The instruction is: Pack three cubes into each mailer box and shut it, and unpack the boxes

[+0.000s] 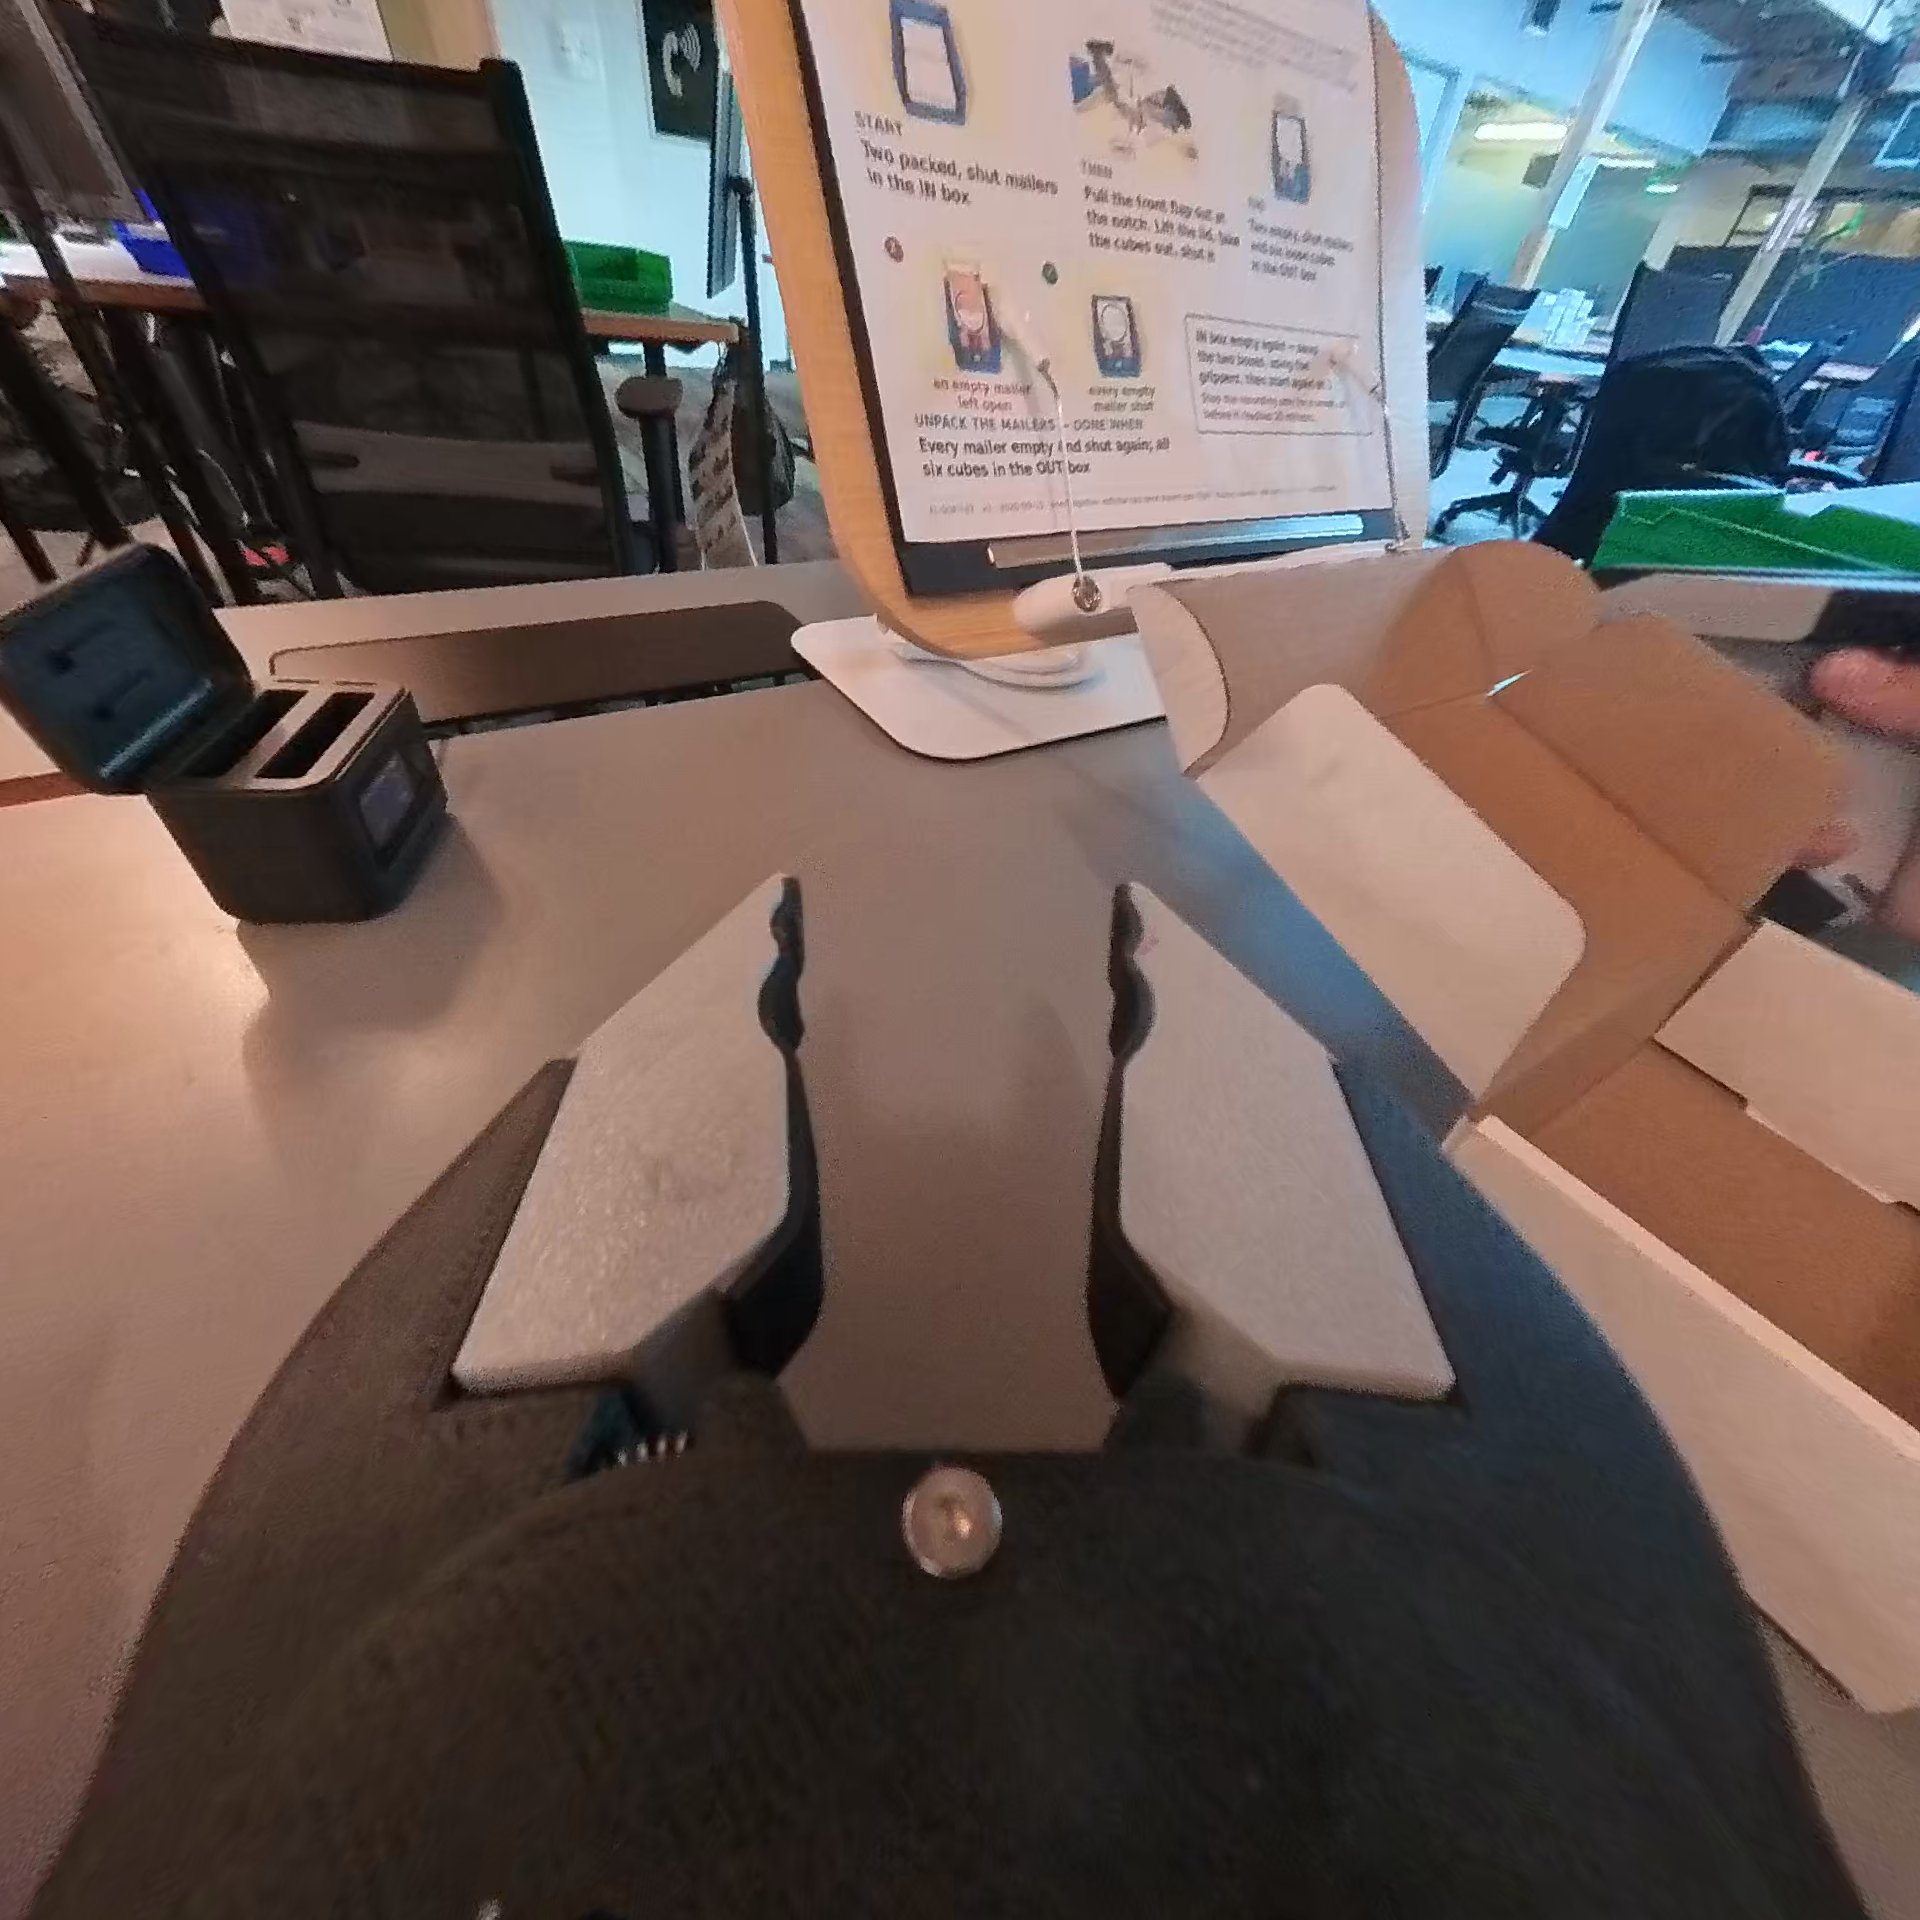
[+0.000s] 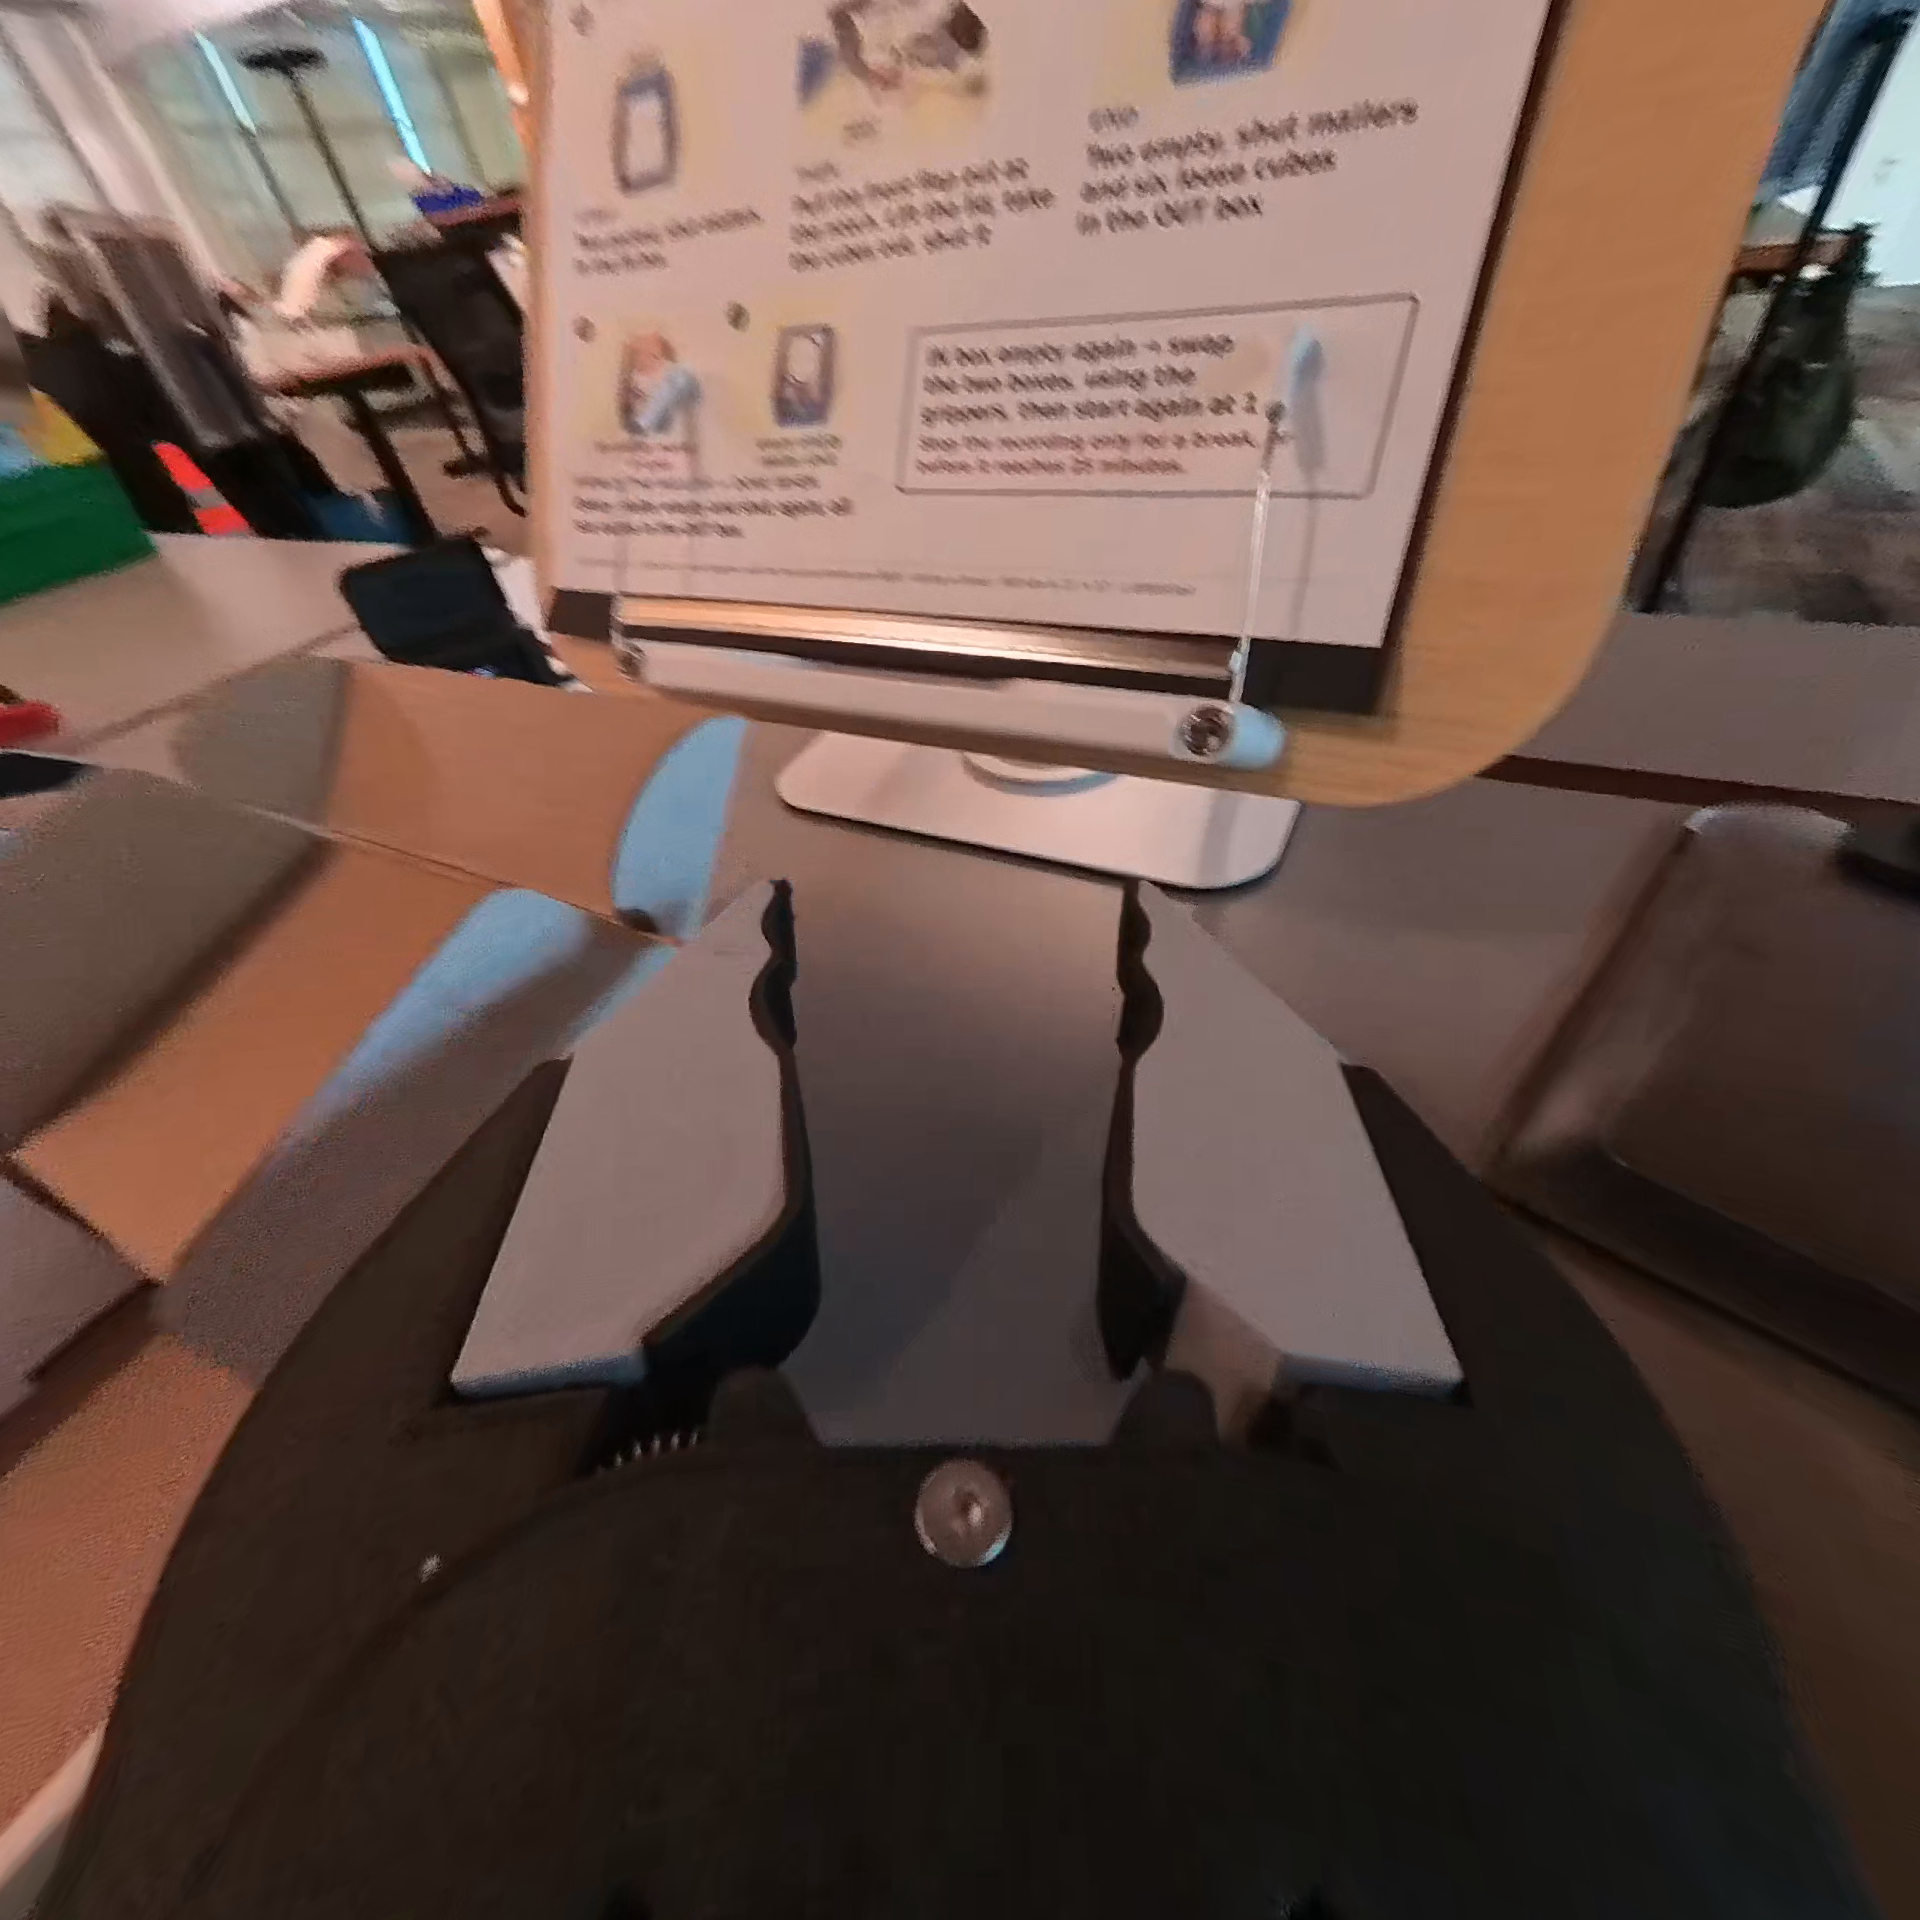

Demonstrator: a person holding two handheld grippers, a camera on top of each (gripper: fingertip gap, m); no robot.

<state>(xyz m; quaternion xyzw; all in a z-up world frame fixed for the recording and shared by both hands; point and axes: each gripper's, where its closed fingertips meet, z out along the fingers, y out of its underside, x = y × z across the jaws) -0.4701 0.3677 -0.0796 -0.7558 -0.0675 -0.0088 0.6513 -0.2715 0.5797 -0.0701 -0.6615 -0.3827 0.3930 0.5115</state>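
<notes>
Both grippers are hovering level over the grey table (image 1: 623,831), jaws apart and gripping nothing: left gripper (image 1: 954,894), right gripper (image 2: 954,896). Open mailer box (image 1: 1621,1122) is lying right of the left gripper, lid raised. Printed instruction sheet (image 1: 1101,260) is standing on a stand behind.

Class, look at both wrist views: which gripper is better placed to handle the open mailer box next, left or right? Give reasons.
Probably right. The right gripper is open, its left finger beside the mailer box flap. The left gripper, also open, faces bare table.
</notes>
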